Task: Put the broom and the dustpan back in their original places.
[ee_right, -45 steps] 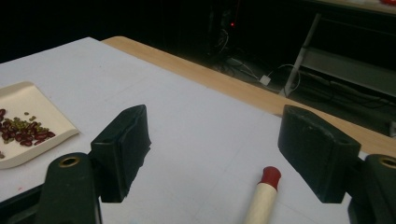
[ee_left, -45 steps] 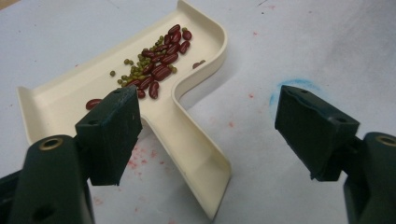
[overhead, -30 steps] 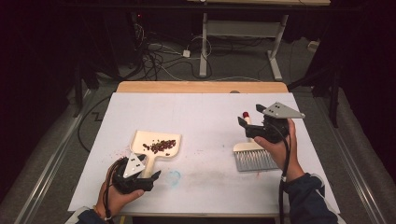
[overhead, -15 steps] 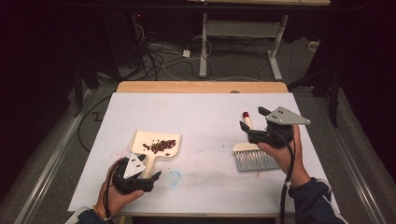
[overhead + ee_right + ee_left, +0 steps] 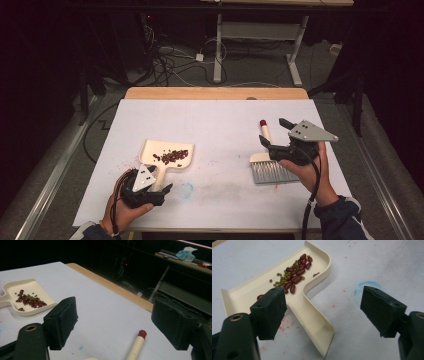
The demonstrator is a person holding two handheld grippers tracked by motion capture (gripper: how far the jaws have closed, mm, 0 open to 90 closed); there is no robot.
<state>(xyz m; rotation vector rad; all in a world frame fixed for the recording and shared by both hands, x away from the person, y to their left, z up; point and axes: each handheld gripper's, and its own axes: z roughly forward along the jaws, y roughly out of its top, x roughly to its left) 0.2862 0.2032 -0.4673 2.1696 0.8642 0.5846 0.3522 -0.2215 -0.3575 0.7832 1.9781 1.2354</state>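
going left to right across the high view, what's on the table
left claw → cream dustpan holding red and green beans → blue smudge → hand brush → right claw

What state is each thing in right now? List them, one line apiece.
Dustpan: flat on the table, loaded with beans, handle between the left claw's open jaws, ungripped.
Beans: red and green, heaped in the dustpan's tray.
Brush: lying on the table, bristles toward the person, unheld.
Left claw: open.
Right claw: open, above the brush handle.
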